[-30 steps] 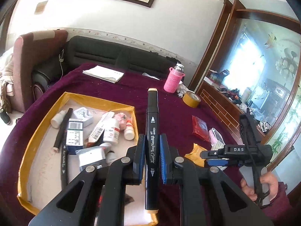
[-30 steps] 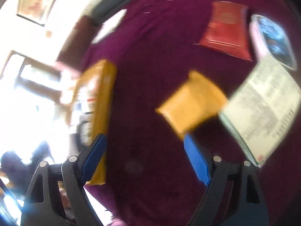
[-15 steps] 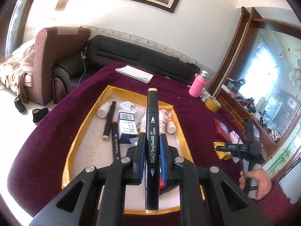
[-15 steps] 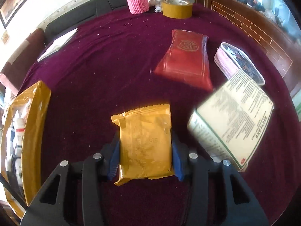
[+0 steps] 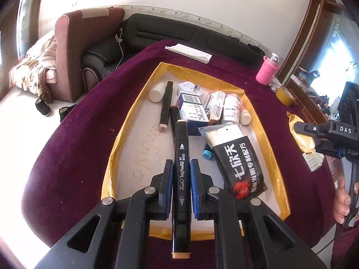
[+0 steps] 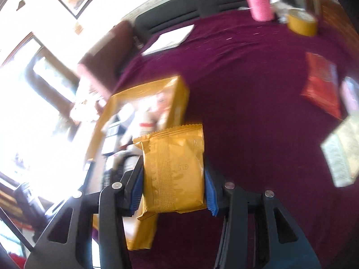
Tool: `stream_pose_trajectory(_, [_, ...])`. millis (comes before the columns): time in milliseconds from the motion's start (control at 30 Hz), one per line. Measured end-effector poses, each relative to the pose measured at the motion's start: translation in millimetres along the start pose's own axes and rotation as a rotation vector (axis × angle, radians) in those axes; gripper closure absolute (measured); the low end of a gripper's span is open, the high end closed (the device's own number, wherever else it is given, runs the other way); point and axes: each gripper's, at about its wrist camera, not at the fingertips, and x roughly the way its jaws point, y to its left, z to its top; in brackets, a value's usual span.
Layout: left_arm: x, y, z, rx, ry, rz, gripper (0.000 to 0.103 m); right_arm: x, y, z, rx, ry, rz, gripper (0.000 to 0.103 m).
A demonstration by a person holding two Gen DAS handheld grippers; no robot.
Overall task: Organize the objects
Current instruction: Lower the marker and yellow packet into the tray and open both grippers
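Note:
My left gripper point(image 5: 181, 168) is shut on a black art marker point(image 5: 181, 143), held lengthwise above the near half of the yellow-rimmed tray point(image 5: 116, 139). The marker's tan tip points toward the boxes in the tray. My right gripper point(image 6: 173, 172) is shut on a yellow foil packet point(image 6: 175, 157), which hangs above the purple cloth just right of the tray point(image 6: 179, 94). In the left wrist view the right gripper point(image 5: 332, 139) shows at the right edge with the packet point(image 5: 300, 134) in it, and a hand is below it.
The tray holds a black sachet point(image 5: 237, 159), small boxes point(image 5: 190, 109), white bottles point(image 5: 231, 109) and two markers point(image 5: 166, 107). On the cloth lie a red packet point(image 6: 320, 87), a printed leaflet point(image 6: 341, 154), a tape roll point(image 5: 283, 95), a pink-sleeved bottle point(image 5: 268, 72) and white paper point(image 5: 188, 52).
The right gripper closed on the yellow packet, lifted it off the cloth and swung toward the tray. The left gripper carried the marker forward and lower over the tray.

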Motion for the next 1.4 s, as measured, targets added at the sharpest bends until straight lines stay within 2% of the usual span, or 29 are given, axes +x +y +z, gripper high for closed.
stream_pose_trajectory(67, [9,4,6,-0.001,0.019,0.047,0.091,16,19,7,-0.03,0.034,0.024,0.059])
stream_pose_trajectory(167, [20,17,13,-0.04,0.029,0.105,0.091,32,47,3,-0.098,0.056,-0.003,0.059])
stream_pose_trajectory(267, [26,27,15,-0.084,0.029,0.082,0.091,58,65,8,-0.158,0.073,-0.062,0.059])
stream_pose_trajectory(333, [26,26,16,-0.078,0.028,0.088,0.091,75,73,7,-0.188,0.082,-0.114,0.059])
stream_pose_trajectory(367, [25,26,16,-0.081,0.026,0.081,0.088,81,74,7,-0.194,0.094,-0.129,0.059])
stream_pose_trajectory(467, [14,29,18,-0.115,0.004,0.053,0.067,88,69,2,-0.181,0.122,-0.151,0.056])
stream_pose_trajectory(533, [4,30,20,-0.136,-0.026,0.023,0.061,85,68,1,-0.174,0.117,-0.149,0.052])
stream_pose_trajectory(567, [-3,30,20,-0.139,-0.049,0.029,0.054,82,68,1,-0.171,0.115,-0.146,0.049])
stream_pose_trajectory(600, [-9,29,21,-0.142,-0.069,0.033,0.049,79,67,2,-0.168,0.107,-0.139,0.046])
stream_pose_trajectory(667, [-19,28,21,-0.152,-0.1,0.024,0.046,71,66,3,-0.159,0.074,-0.13,0.045])
stream_pose_trajectory(767, [-27,29,20,-0.181,-0.111,-0.005,0.046,65,65,10,-0.136,0.043,-0.112,0.044])
stream_pose_trajectory(867, [-33,31,18,-0.199,-0.121,-0.021,0.046,59,64,11,-0.091,0.02,0.009,0.043])
stream_pose_trajectory(900, [-34,32,18,-0.203,-0.125,-0.021,0.046,58,64,10,-0.079,0.02,0.051,0.037])
stream_pose_trajectory(967, [-35,33,17,-0.207,-0.129,-0.018,0.046,64,65,8,-0.06,0.043,0.092,0.028])
stream_pose_trajectory(1067, [-37,36,16,-0.215,-0.133,-0.016,0.046,90,61,0,0.007,0.172,0.173,0.027])
stream_pose_trajectory(1167, [-39,38,13,-0.221,-0.136,-0.013,0.046,97,62,-6,0.02,0.179,0.189,0.028])
stream_pose_trajectory(1300, [-42,39,12,-0.212,-0.143,0.003,0.046,85,72,-8,0.0,0.118,0.193,0.028])
stream_pose_trajectory(1400, [-41,39,11,-0.205,-0.135,0.001,0.046,73,78,-9,-0.043,0.074,0.164,0.028])
